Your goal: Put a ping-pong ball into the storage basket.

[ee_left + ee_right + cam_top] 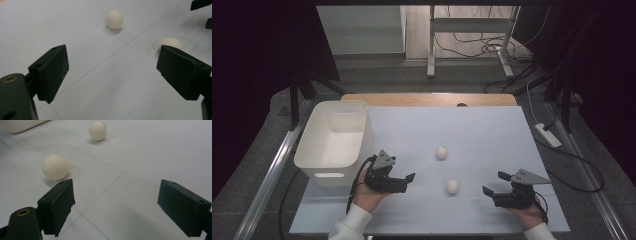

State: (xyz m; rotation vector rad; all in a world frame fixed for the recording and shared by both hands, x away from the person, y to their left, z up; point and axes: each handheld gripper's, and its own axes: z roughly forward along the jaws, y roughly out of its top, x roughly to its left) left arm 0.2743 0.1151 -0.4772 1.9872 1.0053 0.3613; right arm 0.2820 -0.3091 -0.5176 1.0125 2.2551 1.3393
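Note:
Two white balls lie on the pale mat [482, 135]: a far ball [441, 152] near the middle and a near ball [452, 186] closer to the front. My left gripper [407, 182] is open, left of the near ball, jaws pointing right. In the left gripper view its gripper [112, 65] is empty; the far ball [114, 19] lies ahead and the near ball [171, 42] peeks over the right-hand jaw. My right gripper [495, 183] stands open to the right of the near ball. Its own view shows the gripper [116, 202] empty, the near ball [55, 166] ahead left, the far ball [97, 130] beyond.
A white plastic bin [334, 140] stands at the mat's left side, just behind my left hand; its corner [20, 125] appears in the right gripper view. A wooden table edge [427, 99] runs along the back. Cables and a desk frame are on the floor beyond.

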